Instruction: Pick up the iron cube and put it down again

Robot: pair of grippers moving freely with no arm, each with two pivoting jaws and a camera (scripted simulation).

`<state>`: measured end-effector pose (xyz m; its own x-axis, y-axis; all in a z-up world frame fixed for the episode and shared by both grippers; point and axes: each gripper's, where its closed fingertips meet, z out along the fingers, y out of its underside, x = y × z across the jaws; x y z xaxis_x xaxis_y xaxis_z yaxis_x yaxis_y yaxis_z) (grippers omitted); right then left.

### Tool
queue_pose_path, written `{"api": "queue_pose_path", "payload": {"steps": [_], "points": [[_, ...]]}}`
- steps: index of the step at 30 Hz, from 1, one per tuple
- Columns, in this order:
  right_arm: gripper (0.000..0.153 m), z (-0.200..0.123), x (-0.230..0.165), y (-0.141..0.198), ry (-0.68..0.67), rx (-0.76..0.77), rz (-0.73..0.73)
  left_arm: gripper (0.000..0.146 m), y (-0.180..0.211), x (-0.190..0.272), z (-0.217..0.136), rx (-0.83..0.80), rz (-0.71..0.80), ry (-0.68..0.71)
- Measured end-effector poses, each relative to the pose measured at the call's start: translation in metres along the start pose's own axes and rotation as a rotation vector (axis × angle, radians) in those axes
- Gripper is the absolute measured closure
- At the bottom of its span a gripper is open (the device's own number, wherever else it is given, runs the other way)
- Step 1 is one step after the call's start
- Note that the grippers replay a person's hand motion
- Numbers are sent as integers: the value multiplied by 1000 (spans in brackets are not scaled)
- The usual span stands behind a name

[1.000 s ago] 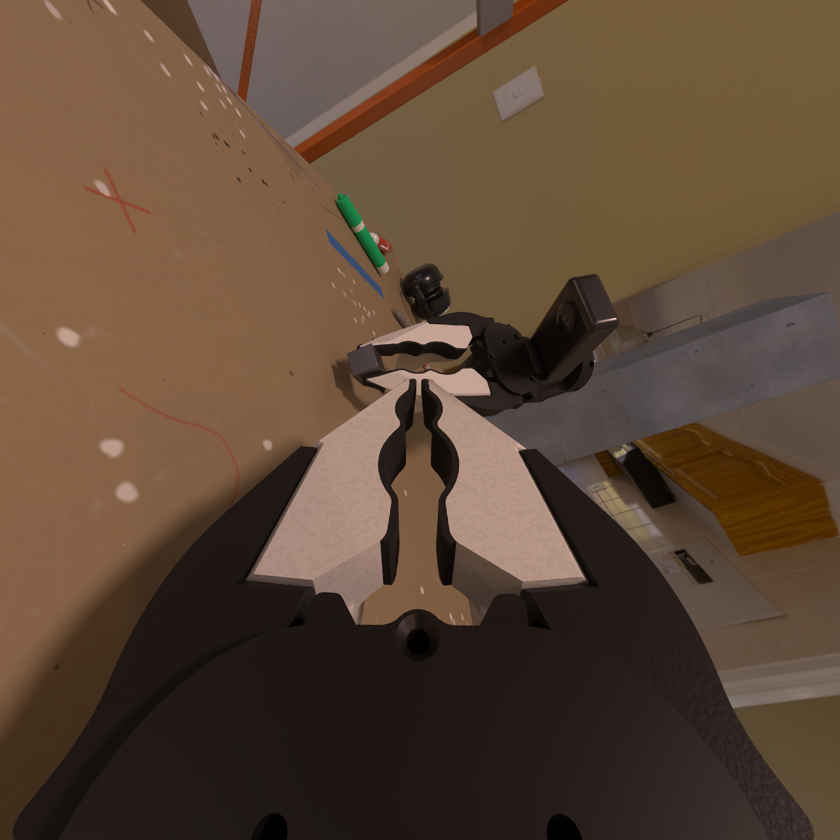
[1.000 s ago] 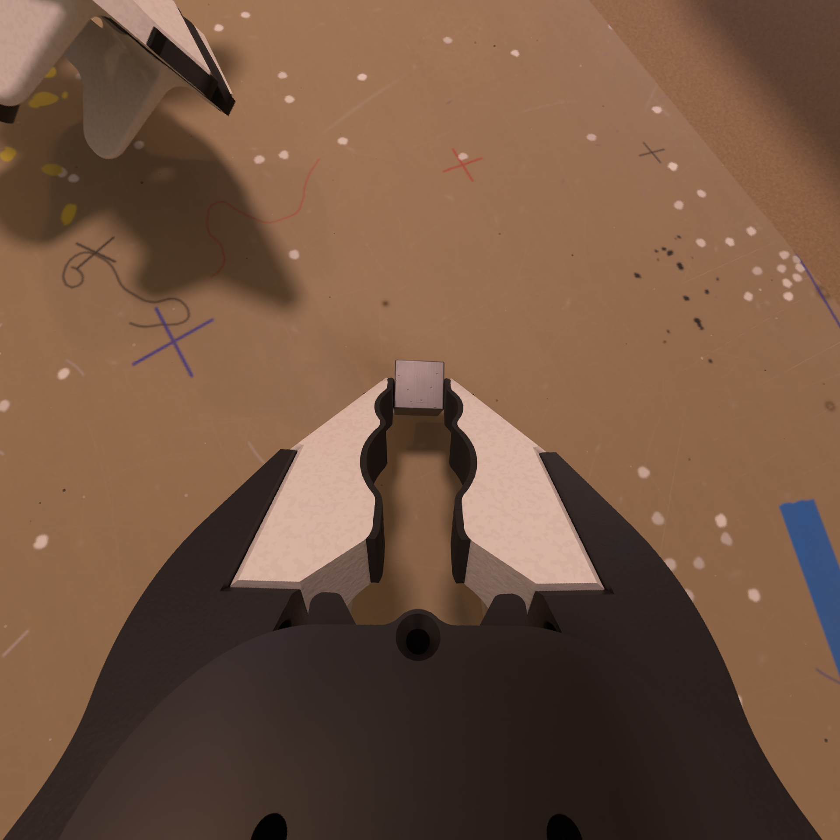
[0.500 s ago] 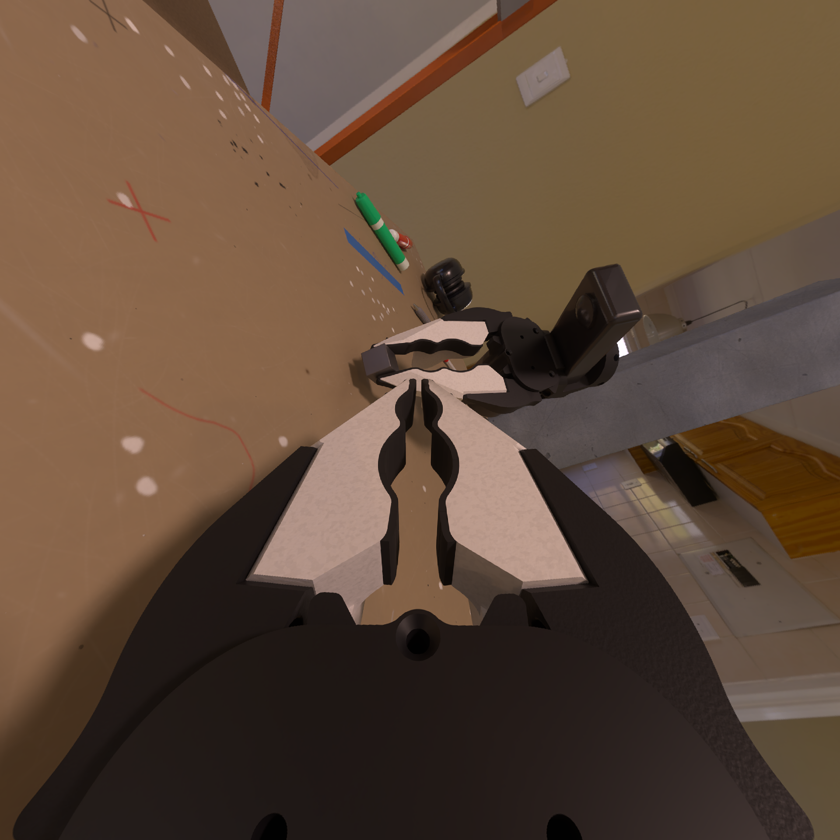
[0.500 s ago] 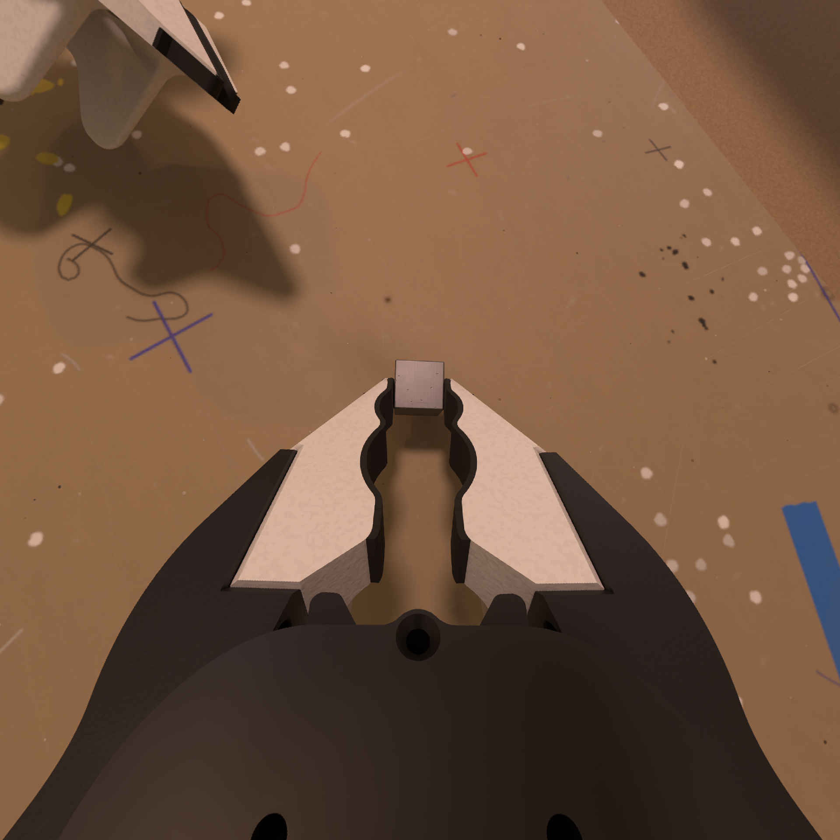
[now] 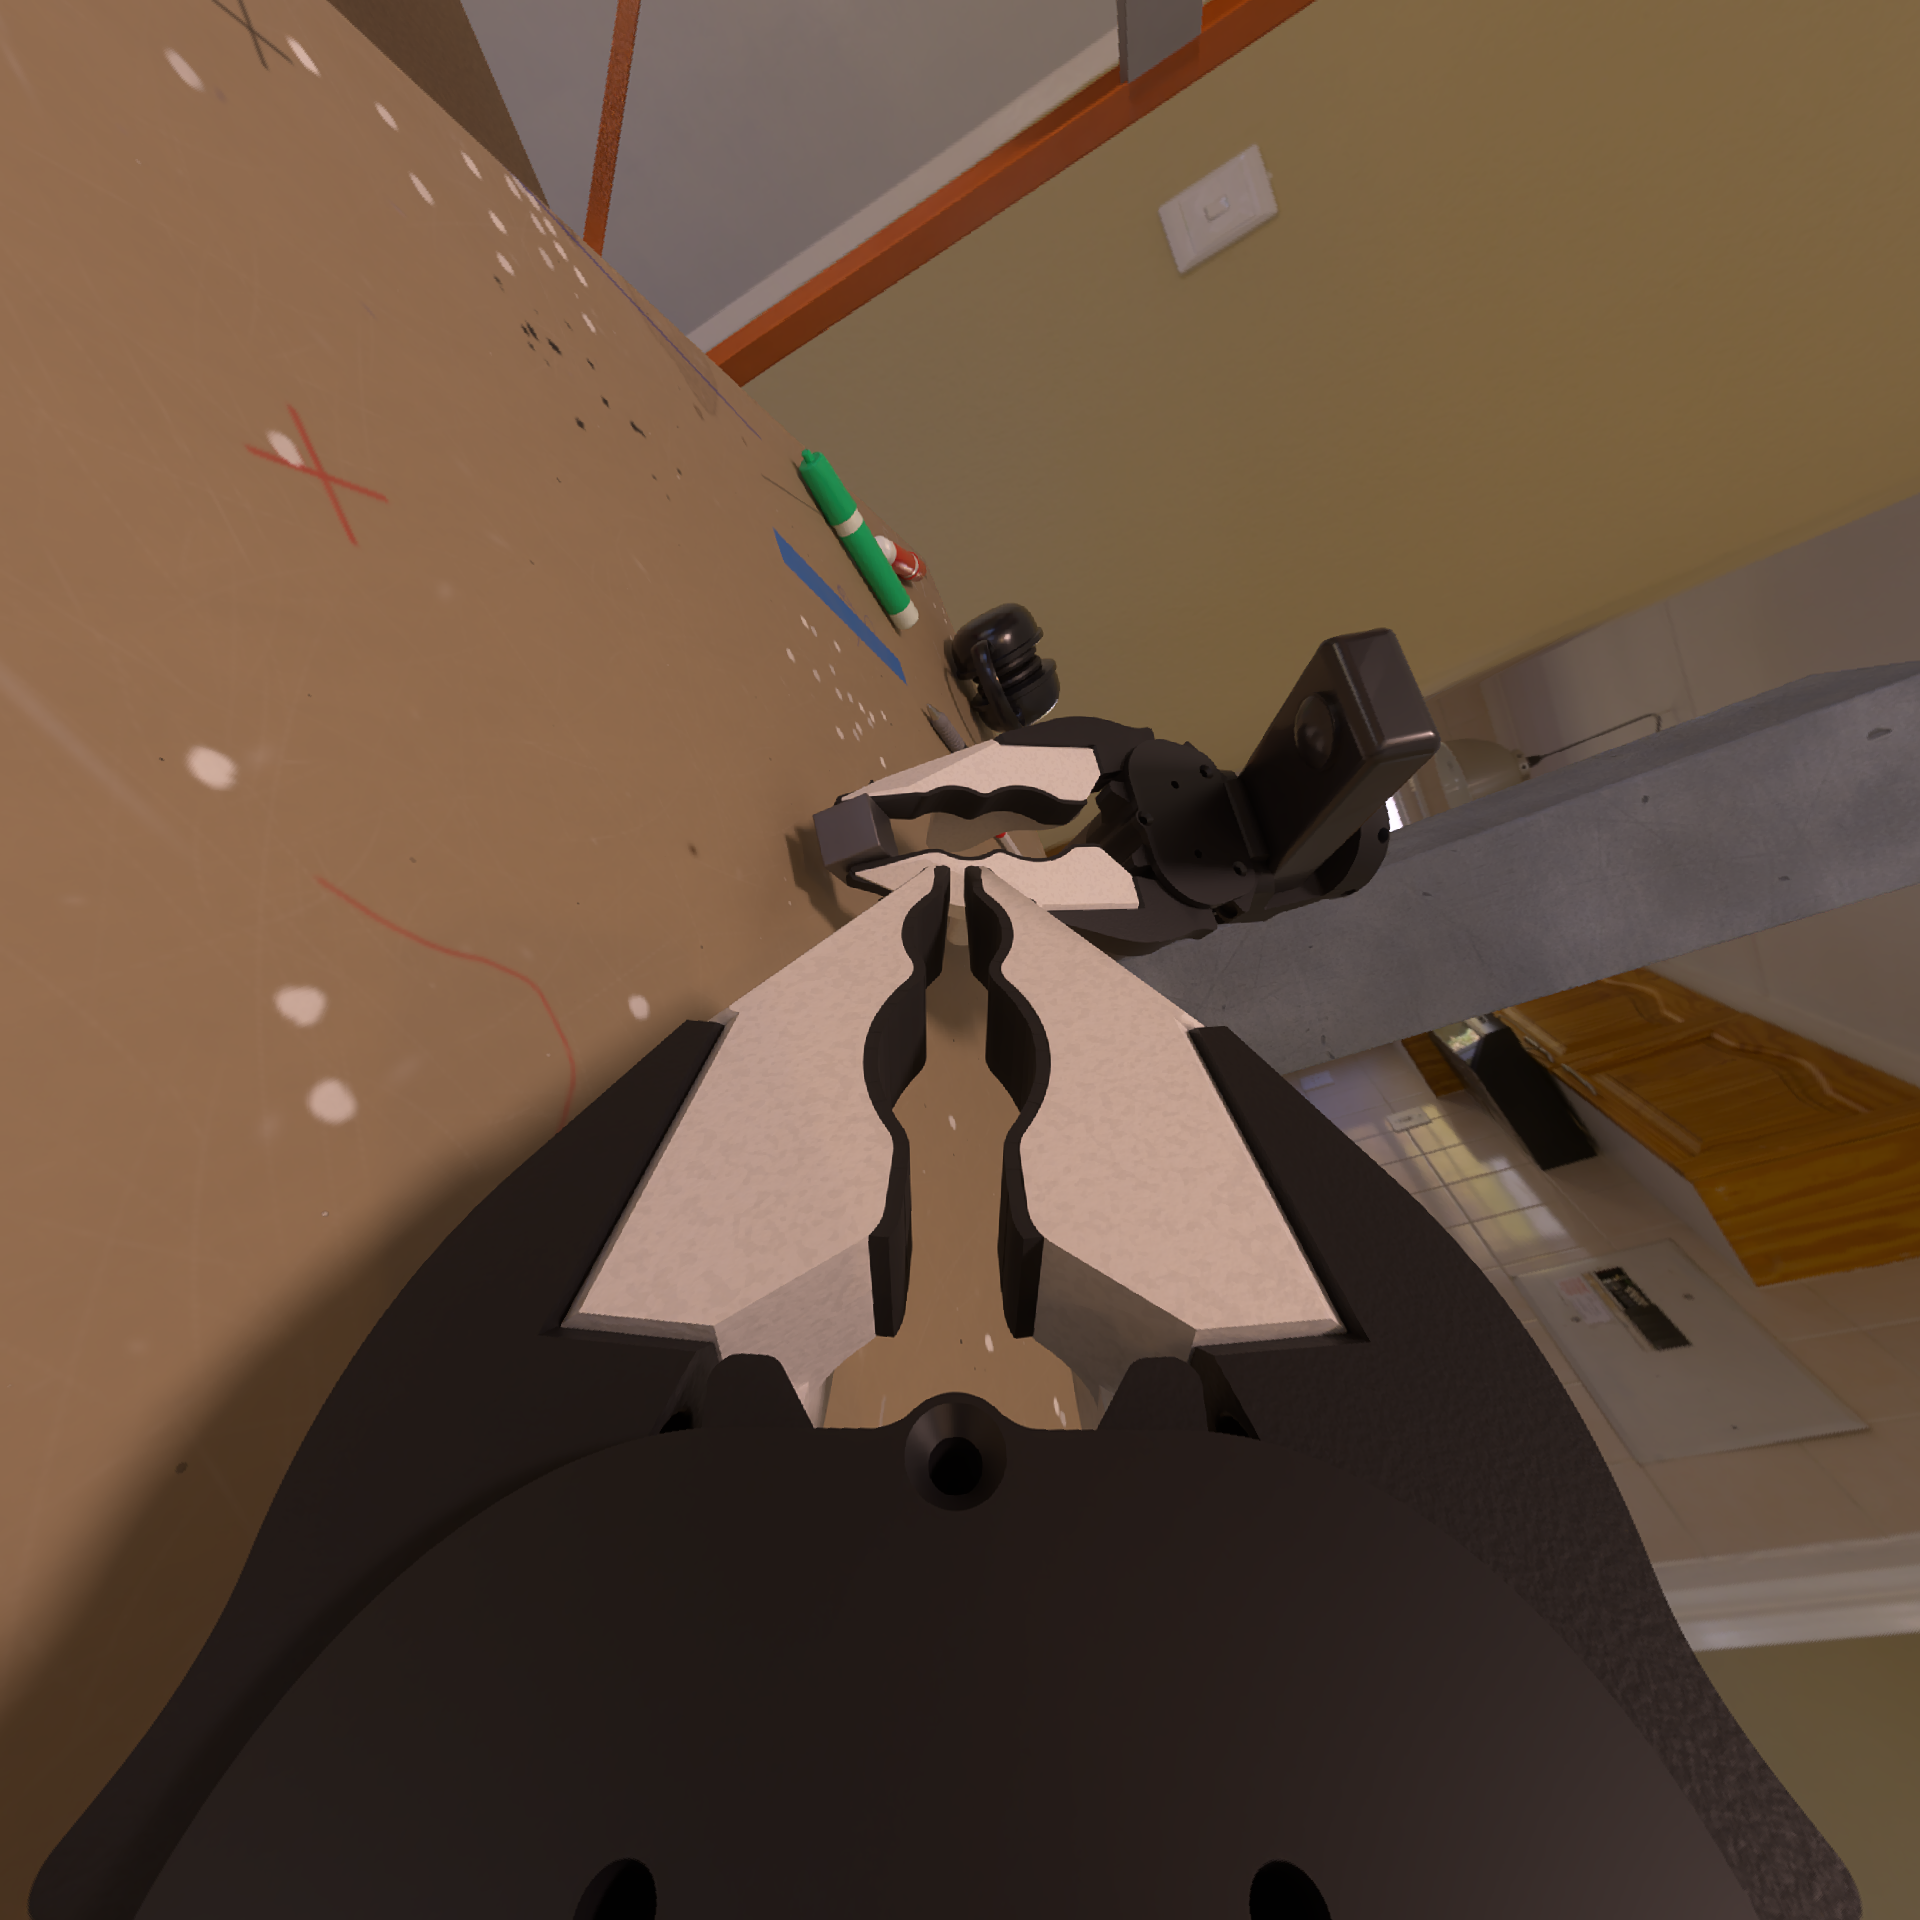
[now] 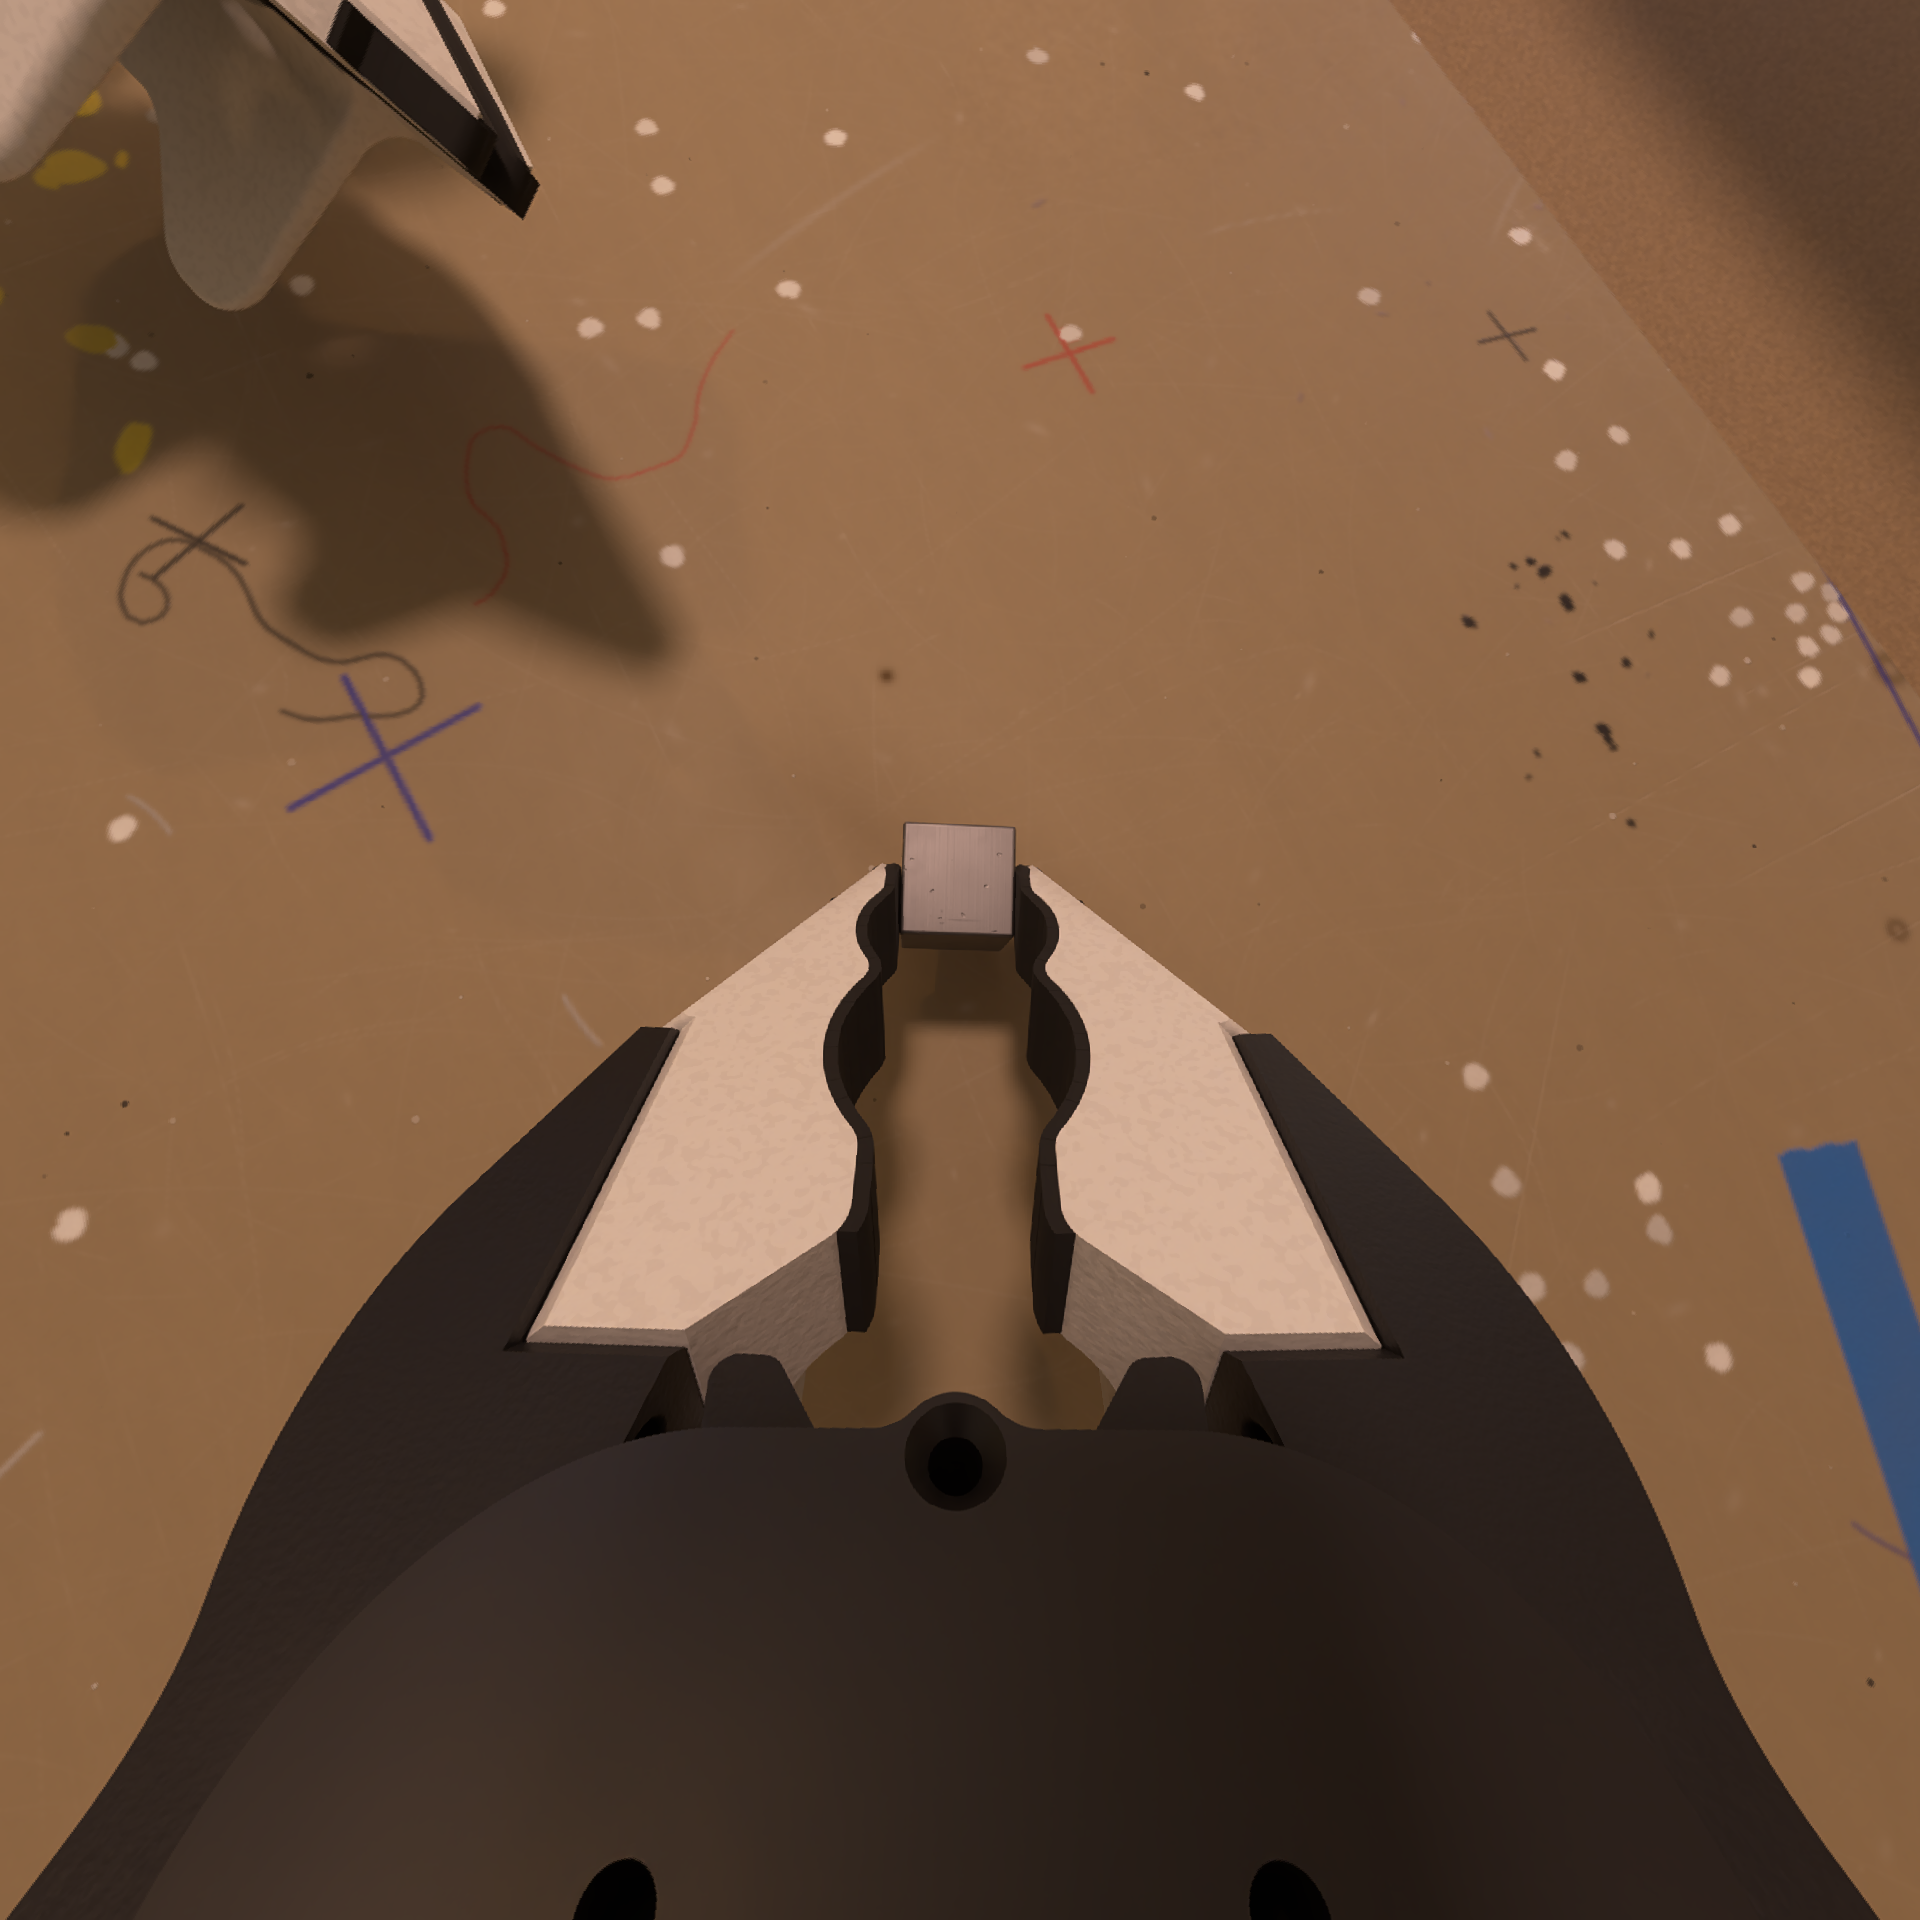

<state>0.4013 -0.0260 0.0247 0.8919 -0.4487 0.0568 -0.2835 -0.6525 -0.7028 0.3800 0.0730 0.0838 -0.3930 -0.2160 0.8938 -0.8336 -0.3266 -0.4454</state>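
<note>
The small grey iron cube (image 6: 957,883) is being held between the tips of the right tongs (image 6: 956,899), whose beige fingers (image 6: 727,1153) are being pressed against its two sides, above the brown, paint-speckled tabletop (image 6: 1247,644); from the left wrist view the cube (image 5: 850,831) is being seen just beside the surface, and contact with it cannot be told. The left tongs (image 5: 956,883) are being kept narrow, with only a slim gap between the tips and nothing in it. No readable writing is being shown; only drawn crosses, a red one (image 6: 1070,353) and a purple one (image 6: 382,756), and a strip of blue tape (image 6: 1860,1309) are being borne by the tabletop. Open surface is being left ahead of and around the cube. Near the far edge a green marker with white bands (image 5: 857,540) and a black round object (image 5: 1003,665) are lying.
</note>
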Motion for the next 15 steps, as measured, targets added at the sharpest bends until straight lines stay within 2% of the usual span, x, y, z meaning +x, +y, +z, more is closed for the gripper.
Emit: {"api": "queue_pose_path", "payload": {"steps": [9,15], "points": [[131,1,-1,3,-5,-10,-1,143,0,-1,0,-3,-8,1],[131,7,-9,11,-59,-57,7,143,0,-4,0,0,-15,-7]]}}
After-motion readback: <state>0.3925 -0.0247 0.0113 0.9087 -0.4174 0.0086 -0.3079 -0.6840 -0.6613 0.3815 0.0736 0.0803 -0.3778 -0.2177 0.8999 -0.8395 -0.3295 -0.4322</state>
